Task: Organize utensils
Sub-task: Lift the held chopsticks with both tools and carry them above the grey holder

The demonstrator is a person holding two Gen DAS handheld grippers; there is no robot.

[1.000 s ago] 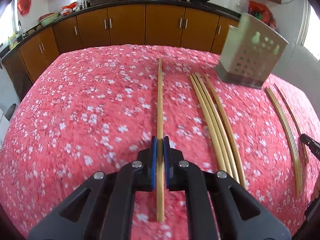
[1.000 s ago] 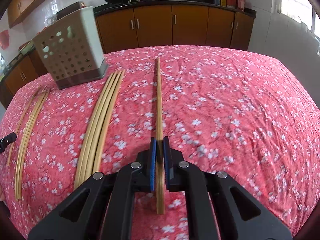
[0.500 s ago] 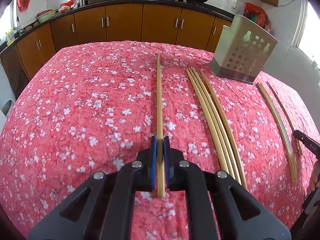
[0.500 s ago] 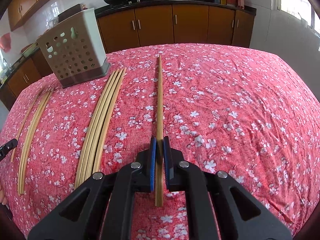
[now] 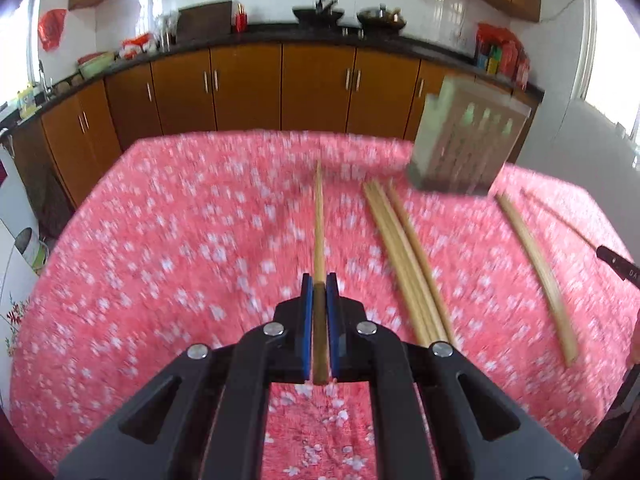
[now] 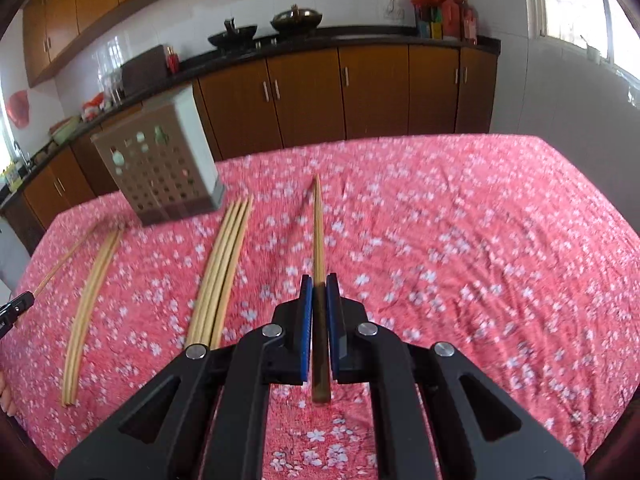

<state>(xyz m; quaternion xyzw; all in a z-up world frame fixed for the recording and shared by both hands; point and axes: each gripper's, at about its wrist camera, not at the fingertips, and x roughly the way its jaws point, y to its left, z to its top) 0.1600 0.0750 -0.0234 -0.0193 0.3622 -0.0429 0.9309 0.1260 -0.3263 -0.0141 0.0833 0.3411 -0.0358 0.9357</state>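
The left gripper (image 5: 319,292) was clamped on one chopstick (image 5: 318,216), and the right gripper (image 6: 319,292) on another chopstick (image 6: 317,224), each stick running toward 12 o'clock over the cloth (image 6: 460,240). The holder (image 5: 466,148) stood at 1 o'clock in the left view and at 10 o'clock in the right. Each grip sat near the stick's near end, so the long free part could swing and catch the holder's rim — or slide in the pads if tilted steeply. Loose bundles (image 6: 222,268) lay between the grippers and could be knocked. Blur smeared both views; whether the tips cleared the cloth could not be told, and the holder's inside was hidden.
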